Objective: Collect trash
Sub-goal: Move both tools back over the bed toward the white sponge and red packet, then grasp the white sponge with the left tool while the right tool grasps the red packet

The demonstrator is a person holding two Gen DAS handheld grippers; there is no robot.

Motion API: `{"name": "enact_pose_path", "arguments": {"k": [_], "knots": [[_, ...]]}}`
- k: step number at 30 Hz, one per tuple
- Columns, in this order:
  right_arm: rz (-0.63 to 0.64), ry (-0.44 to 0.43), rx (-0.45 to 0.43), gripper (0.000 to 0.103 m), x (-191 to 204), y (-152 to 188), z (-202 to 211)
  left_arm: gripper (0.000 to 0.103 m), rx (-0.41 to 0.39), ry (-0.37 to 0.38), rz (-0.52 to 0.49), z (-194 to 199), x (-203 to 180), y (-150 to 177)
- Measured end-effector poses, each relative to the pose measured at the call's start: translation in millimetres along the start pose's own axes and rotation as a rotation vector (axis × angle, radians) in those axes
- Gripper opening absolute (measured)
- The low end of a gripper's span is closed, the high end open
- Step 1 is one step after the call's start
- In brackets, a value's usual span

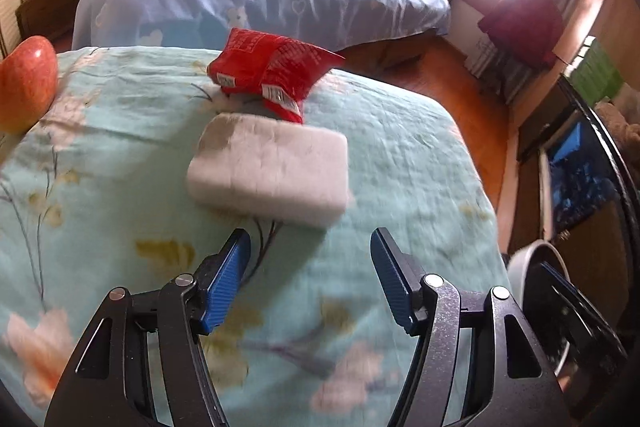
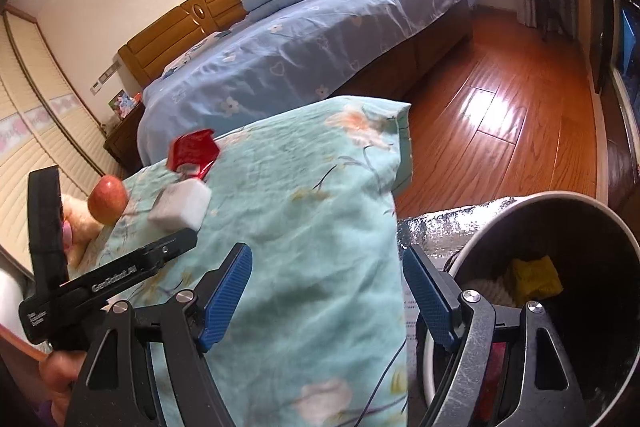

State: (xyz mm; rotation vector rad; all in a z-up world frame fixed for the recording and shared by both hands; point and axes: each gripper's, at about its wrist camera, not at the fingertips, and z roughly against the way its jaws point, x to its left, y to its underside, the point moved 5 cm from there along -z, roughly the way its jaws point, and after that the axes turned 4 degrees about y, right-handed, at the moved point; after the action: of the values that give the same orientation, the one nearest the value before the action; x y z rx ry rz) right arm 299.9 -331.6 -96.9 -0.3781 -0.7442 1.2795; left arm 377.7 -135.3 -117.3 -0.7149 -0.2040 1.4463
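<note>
A crumpled red wrapper (image 1: 272, 67) lies on the teal floral cloth (image 1: 120, 155), and a white rectangular block (image 1: 268, 167) lies just in front of it. My left gripper (image 1: 310, 239) hovers open right before the block, nothing between its blue pads. In the right wrist view the wrapper (image 2: 194, 149) and the block (image 2: 180, 207) sit at the cloth's far left, with the left gripper's black frame (image 2: 120, 273) beside them. My right gripper (image 2: 326, 255) is open and empty over the cloth's near edge (image 2: 340, 307), beside a round bin (image 2: 560, 194).
A red apple (image 1: 26, 83) rests at the cloth's left edge. The dark bin holds a yellow item (image 2: 532, 277) and stands on a silver mat (image 2: 436, 227). Behind are a blue-covered bed (image 2: 300, 59), wooden floor (image 2: 500, 115) and a dark cabinet (image 2: 624, 163).
</note>
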Motion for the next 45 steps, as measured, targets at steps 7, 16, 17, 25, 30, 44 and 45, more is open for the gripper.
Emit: {"name": "enact_pose_path", "arguments": {"k": [7,16,17,25,30,44,45], "knots": [[0.023,-0.022,0.009,0.079,11,-16,-16,0.066,-0.061,-0.145,0.005,9,37,-6],[0.102,-0.083,0.038,0.079,64,-22,-49,0.066,-0.082,-0.291,0.071,48,133,11],[0.114,-0.088,0.041,0.079,70,-22,-52,0.066,-0.074,-0.272,0.096,52,145,13],[0.173,-0.136,0.074,0.079,113,-29,-87,0.069,-0.101,-0.147,0.058,65,132,19],[0.213,-0.149,0.08,0.079,136,-36,-102,0.073,-0.114,-0.184,0.032,55,132,3],[0.294,-0.058,0.073,0.037,173,-45,-138,0.07,-0.076,-0.198,0.024,37,147,-5],[0.289,-0.05,0.073,0.028,172,-45,-138,0.066,-0.079,-0.189,0.026,38,148,-5]]}}
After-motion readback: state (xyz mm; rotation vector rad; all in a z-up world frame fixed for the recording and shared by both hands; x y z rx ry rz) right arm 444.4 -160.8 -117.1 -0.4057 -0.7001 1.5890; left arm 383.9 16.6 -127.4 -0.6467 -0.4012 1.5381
